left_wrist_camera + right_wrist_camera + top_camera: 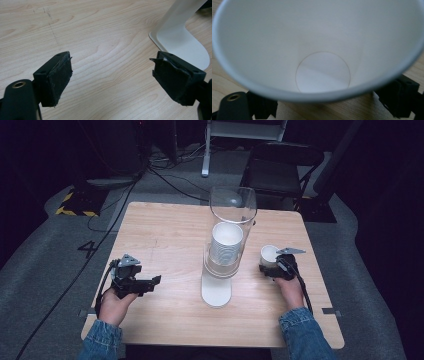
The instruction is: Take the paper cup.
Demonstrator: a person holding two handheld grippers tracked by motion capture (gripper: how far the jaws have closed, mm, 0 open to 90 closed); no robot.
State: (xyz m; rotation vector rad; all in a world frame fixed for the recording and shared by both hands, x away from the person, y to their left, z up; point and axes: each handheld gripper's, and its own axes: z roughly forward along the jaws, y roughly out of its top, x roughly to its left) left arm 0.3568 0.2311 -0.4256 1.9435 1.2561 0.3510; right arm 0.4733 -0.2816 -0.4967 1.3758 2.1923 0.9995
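A clear tube dispenser [233,210] stands mid-table on a white foot [216,292] and holds a stack of white paper cups [226,242]. To its right, a single white paper cup [269,254] stands upright between the jaws of my right gripper [273,268]. In the right gripper view the cup's open mouth [322,50] faces the camera, and my right gripper [324,106] has one black jaw on either side below the rim. My left gripper [153,284] rests at the table's left, open and pointing toward the foot. Its jaws [112,75] stand wide apart over bare wood, with the white foot [180,42] just beyond.
The wooden table [165,230] has free surface at the left and back. Behind it on the grey floor are a dark folding chair [280,170], a white stand leg [206,150], black cables [165,175] and a yellow-black marker [75,205].
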